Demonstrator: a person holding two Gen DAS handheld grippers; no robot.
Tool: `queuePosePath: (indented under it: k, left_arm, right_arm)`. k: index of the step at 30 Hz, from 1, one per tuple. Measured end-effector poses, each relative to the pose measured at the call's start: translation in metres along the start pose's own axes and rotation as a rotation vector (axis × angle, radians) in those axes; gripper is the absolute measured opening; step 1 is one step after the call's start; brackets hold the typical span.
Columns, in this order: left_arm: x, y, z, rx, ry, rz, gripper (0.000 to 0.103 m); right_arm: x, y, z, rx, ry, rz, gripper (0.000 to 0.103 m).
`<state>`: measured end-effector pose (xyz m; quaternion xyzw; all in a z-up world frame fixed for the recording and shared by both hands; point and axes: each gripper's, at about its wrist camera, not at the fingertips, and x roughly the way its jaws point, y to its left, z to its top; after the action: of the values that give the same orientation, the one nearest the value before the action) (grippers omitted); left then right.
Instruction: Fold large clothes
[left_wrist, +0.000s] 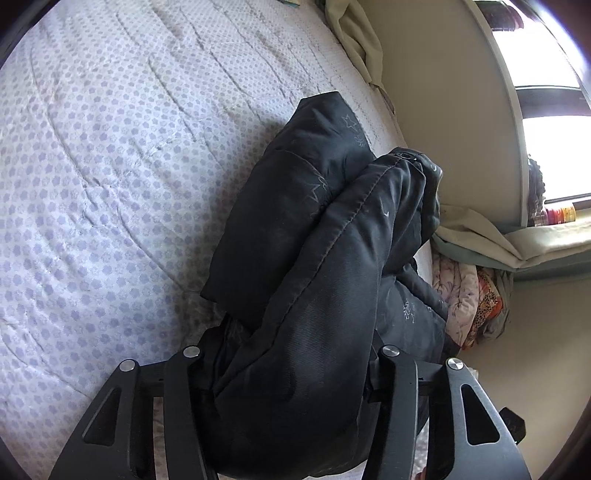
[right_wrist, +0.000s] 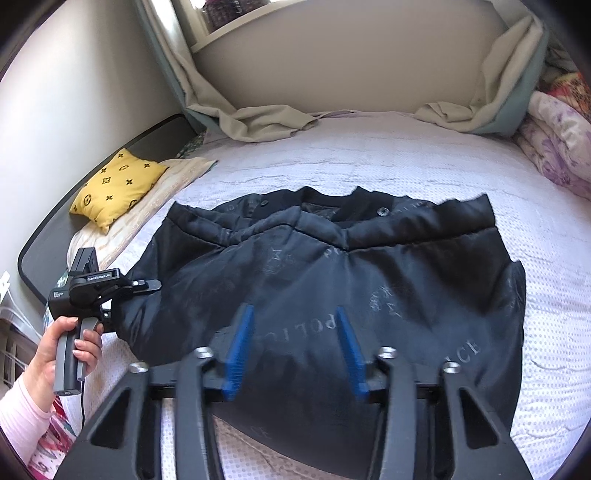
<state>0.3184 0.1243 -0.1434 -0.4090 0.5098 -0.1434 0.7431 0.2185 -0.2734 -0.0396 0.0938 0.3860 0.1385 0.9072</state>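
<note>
I am seeing a black padded jacket (right_wrist: 332, 280) showing a faint satin sheen, lying on matt quilted cloth bedcover (right_wrist: 406, 166); my right gripper (right_wrist: 295, 350) is showing ribbed blue plastic pads (right_wrist: 240, 347).

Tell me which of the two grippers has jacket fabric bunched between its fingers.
The left gripper: a thick fold of the black jacket fills the space between its fingers. The right gripper shows bare blue pads above the jacket, nothing between them.

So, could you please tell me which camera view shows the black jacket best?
The right wrist view: the whole jacket lies spread on the bed, collar and lettering visible. The left wrist view shows only a bunched fold of it, close up.
</note>
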Motion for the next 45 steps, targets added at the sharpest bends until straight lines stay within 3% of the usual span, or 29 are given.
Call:
queuePosePath:
  k: [3, 11, 19, 26, 30, 36, 41, 45]
  left_arm:
    - [-0.003, -0.005, -0.001, 0.019, -0.005, 0.005, 0.051]
    - [-0.011, -0.017, -0.005, 0.075, -0.027, 0.031, 0.043]
    - [-0.034, -0.062, -0.022, 0.242, -0.081, 0.041, 0.034]
    - [-0.052, -0.124, -0.049, 0.425, -0.131, 0.021, 0.030]
    - [-0.056, -0.157, -0.070, 0.519, -0.147, 0.051, 0.029]
    - [-0.059, -0.191, -0.095, 0.589, -0.136, 0.028, 0.029]
    - [-0.058, -0.208, -0.120, 0.677, -0.134, 0.047, 0.029]
    - [-0.050, -0.216, -0.124, 0.683, -0.149, 0.076, 0.029]
  right_arm:
    - [0.004, 0.011, 0.002, -0.044, -0.007, -0.015, 0.020]
    - [0.029, 0.040, -0.004, -0.136, 0.024, 0.008, 0.019]
    - [0.086, 0.046, -0.033, -0.251, 0.131, -0.113, 0.019]
    - [0.102, 0.033, -0.040, -0.202, 0.142, -0.095, 0.019]
    - [0.107, 0.033, -0.042, -0.202, 0.150, -0.102, 0.018]
    - [0.109, 0.035, -0.040, -0.179, 0.152, -0.091, 0.013]
    - [0.109, 0.044, -0.042, -0.178, 0.157, -0.067, 0.011]
    - [0.112, 0.042, -0.040, -0.167, 0.162, -0.044, 0.011]
